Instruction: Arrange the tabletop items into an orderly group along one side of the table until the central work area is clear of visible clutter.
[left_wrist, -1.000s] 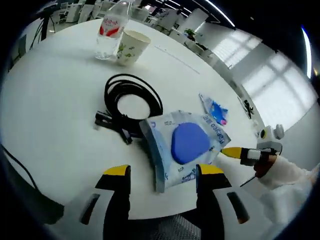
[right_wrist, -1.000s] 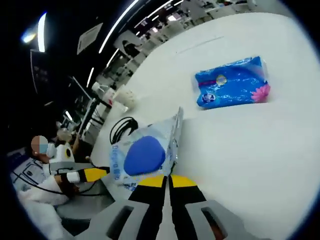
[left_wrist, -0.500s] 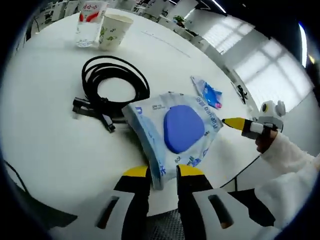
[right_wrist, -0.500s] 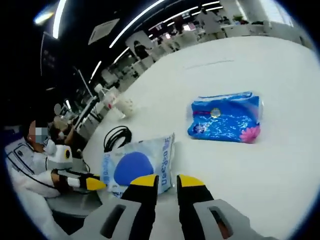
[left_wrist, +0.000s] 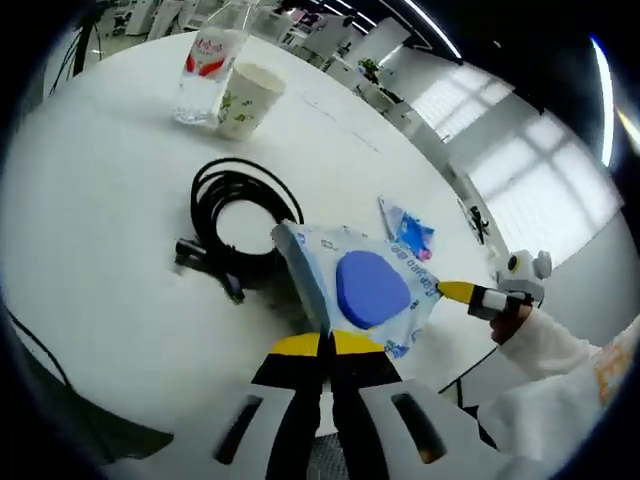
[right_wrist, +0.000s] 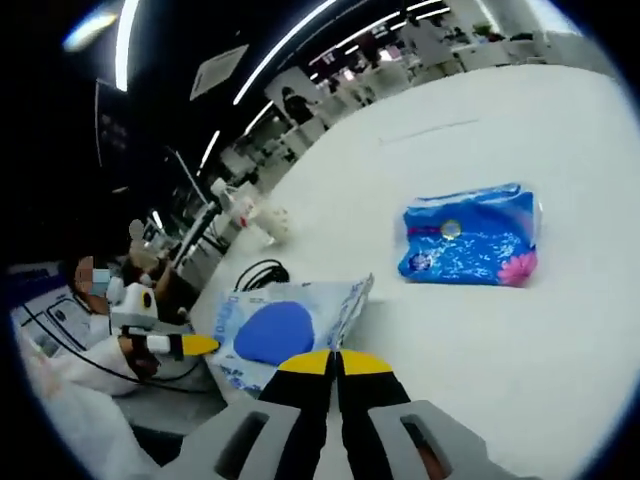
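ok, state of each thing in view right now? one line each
left gripper: shut on wipes pack
right gripper: shut on wipes pack
wipes pack: held at two edges, tilted, blue lid closed
cable: coiled, flat on table
paper cup: upright
water bottle: upright, beside cup
blue tissue pack: lying flat, free

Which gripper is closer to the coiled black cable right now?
Left. The left gripper grips the wet wipes pack beside the coiled black cable; the right gripper holds its far edge.
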